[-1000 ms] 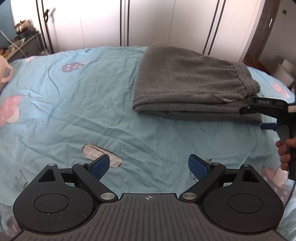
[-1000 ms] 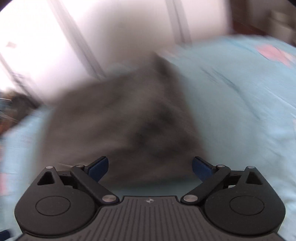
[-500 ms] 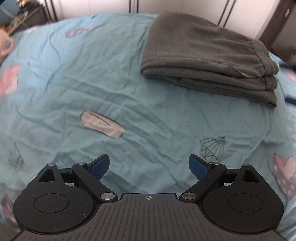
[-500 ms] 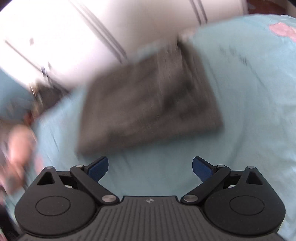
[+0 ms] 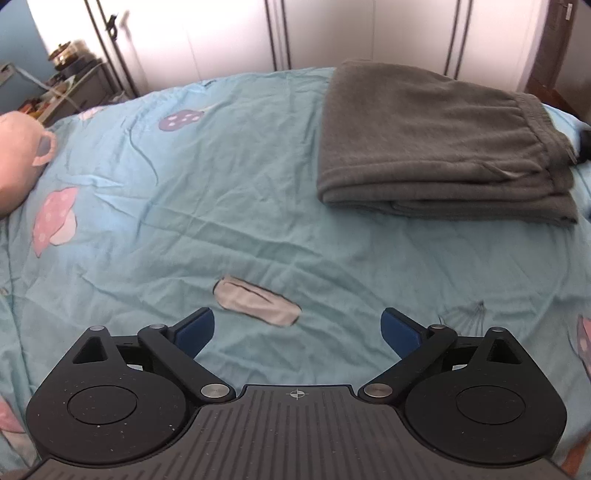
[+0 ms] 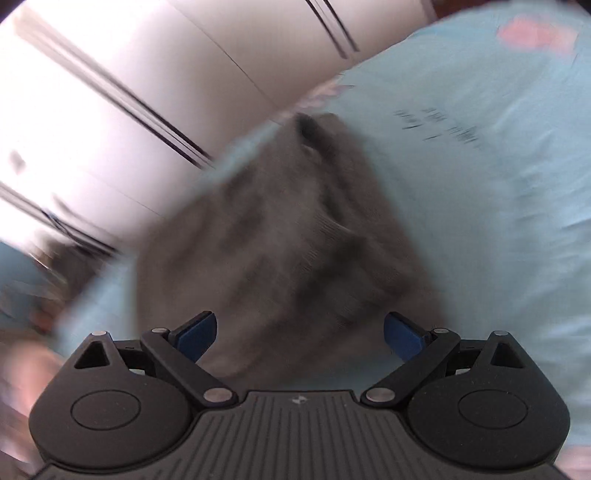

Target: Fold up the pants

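Observation:
The grey pants lie folded in a flat stack on the light blue bedsheet, at the far right in the left wrist view. My left gripper is open and empty, well short of the pants over bare sheet. In the blurred right wrist view the pants fill the middle, just ahead of my right gripper, which is open and empty. A dark bit of the right gripper shows at the pants' waistband end.
White wardrobe doors stand behind the bed. A cluttered side table is at the far left. A pink pillow lies at the left edge of the bed.
My left gripper's view tilted down and came back up. My right gripper pulled back from the pants, then moved close to them again, still in fast motion. Both stayed open.

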The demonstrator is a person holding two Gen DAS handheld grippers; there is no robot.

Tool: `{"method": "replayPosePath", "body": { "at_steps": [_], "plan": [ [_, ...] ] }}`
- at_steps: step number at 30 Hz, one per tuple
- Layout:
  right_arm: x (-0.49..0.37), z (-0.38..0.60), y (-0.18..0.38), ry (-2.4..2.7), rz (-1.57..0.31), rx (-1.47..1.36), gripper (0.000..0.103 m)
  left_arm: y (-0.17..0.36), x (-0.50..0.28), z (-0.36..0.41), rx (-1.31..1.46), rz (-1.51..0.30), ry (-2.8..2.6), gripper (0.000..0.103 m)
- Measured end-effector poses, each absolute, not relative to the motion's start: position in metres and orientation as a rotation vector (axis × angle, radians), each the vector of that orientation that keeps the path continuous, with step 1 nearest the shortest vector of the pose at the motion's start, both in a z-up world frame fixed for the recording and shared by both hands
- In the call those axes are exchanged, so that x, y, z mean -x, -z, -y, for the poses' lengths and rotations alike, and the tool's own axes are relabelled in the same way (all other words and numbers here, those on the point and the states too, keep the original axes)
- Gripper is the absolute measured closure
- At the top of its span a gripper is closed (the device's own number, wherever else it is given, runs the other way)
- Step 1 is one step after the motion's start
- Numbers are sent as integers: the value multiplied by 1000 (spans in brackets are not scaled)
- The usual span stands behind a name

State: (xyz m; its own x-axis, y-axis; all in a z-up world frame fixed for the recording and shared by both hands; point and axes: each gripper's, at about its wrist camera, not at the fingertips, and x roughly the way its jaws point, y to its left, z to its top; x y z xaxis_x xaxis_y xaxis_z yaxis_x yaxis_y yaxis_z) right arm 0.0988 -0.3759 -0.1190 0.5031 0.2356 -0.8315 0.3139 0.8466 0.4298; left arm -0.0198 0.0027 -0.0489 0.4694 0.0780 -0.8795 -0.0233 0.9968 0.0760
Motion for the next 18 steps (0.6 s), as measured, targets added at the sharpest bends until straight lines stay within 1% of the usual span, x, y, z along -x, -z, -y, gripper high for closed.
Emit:
{"method": "replayPosePath", "body": {
  "at_steps": [3,8,11,14,16,18],
  "plan": [
    [-86,361,103,58,-1187,-355,5,47,5,1,-16,-1100,-73,3],
    [-74,346,75,38,-1309,-207,5,32,-16,17,33,-1127,-26,3],
    [-73,332,62,60,-1378,-126,5,18,-34,35,-32,-1209,17,3],
    [-75,315,55,51,-1477,-49,5,3,-40,49,-117,-1202,3,3],
    [-77,300,47,27,-1470,19,5,-4,-42,53,-164,-1185,-41,3],
    [-82,287,49,8,-1420,106,5,-6,-46,53,-179,-1197,-58,3]
  ]
}}
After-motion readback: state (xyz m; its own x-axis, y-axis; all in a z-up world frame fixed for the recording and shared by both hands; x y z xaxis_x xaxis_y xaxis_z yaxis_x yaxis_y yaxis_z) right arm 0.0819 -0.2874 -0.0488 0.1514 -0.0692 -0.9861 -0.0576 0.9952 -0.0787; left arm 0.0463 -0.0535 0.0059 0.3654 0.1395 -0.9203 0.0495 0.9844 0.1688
